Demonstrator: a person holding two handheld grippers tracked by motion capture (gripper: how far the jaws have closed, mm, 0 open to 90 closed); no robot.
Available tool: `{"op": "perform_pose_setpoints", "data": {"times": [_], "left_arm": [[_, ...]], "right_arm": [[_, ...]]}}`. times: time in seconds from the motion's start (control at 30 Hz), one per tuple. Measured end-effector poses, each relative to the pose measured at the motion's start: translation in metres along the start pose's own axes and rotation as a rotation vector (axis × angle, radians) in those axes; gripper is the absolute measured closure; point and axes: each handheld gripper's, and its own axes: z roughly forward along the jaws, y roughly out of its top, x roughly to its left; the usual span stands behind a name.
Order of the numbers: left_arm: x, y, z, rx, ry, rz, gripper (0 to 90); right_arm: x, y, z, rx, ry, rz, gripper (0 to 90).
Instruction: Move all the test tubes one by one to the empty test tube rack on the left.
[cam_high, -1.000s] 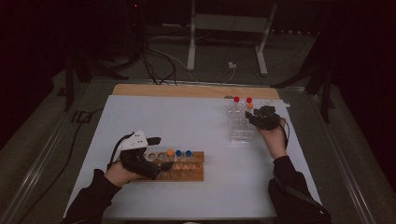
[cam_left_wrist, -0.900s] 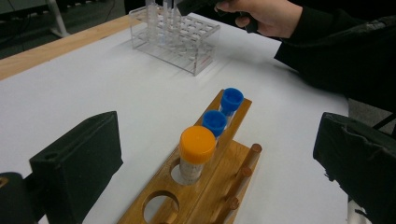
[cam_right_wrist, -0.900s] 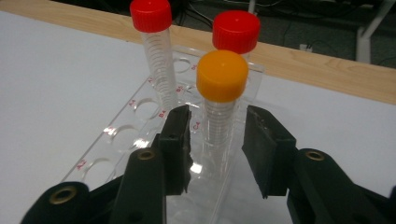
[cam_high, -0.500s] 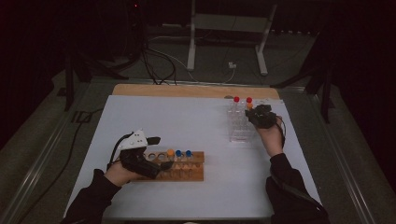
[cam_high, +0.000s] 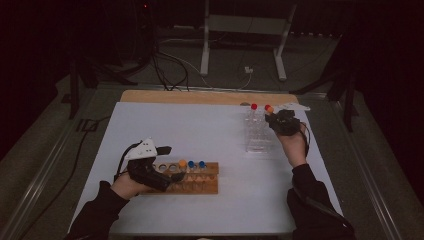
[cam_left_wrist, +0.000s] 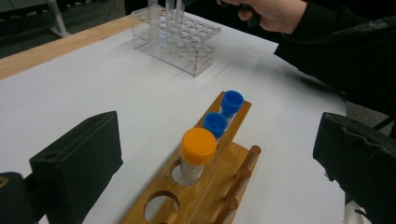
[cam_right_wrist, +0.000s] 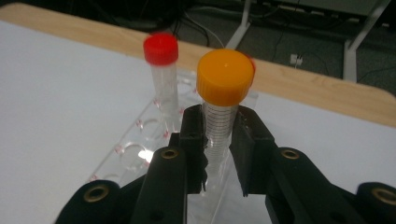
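On the white table, right hand-held gripper clamping one orange-capped tube, left hand-held gripper wide, two racks.

Lower end of orange-capped tube hidden behind right gripper pads and body. Second red cap mostly hidden behind orange cap, only sliver visible. Clear rack tubes cut off by top edge in left gripper view; caps unseen there. Right hand cut off by same edge. Wooden rack near end cut by bottom edge. Tube graduations too blurred to read. Left gripper jaw tips dark, indistinct in high view.
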Motion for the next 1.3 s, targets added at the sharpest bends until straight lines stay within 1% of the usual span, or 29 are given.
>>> {"op": "perform_pose_setpoints", "data": {"times": [0.07, 0.3, 0.47, 0.57, 0.67, 0.83, 0.97, 1.13, 1.3], "left_arm": [[0.0, 0.0, 0.0, -0.001, -0.004, -0.002, 2.0], [0.001, 0.003, -0.002, -0.006, -0.014, -0.002, 2.0], [0.0, 0.007, -0.002, -0.006, -0.024, 0.0, 2.0], [0.0, 0.009, -0.002, 0.0, -0.03, 0.004, 2.0], [-0.001, 0.012, -0.001, 0.002, -0.038, 0.008, 2.0], [-0.003, 0.018, 0.001, 0.012, -0.051, 0.021, 2.0], [-0.003, 0.022, 0.004, 0.016, -0.064, 0.023, 2.0], [-0.005, 0.03, 0.01, 0.032, -0.078, 0.04, 2.0], [-0.007, 0.04, 0.015, 0.034, -0.096, 0.052, 2.1]], "right_arm": [[0.0, 0.004, -0.004, -0.011, 0.0, 0.001, 74.4], [0.003, 0.017, -0.023, -0.052, 0.003, -0.027, 74.5], [0.011, 0.025, -0.035, -0.08, 0.023, -0.055, 74.5], [0.02, 0.027, -0.039, -0.09, 0.051, -0.069, 74.5], [0.031, 0.027, -0.041, -0.093, 0.085, -0.09, 74.5], [0.051, 0.022, -0.041, -0.073, 0.142, -0.136, 74.5], [0.066, 0.019, -0.043, -0.062, 0.182, -0.173, 74.5], [0.079, 0.015, -0.047, -0.051, 0.23, -0.195, 74.5], [0.09, 0.009, -0.049, -0.04, 0.269, -0.219, 74.5]]}}
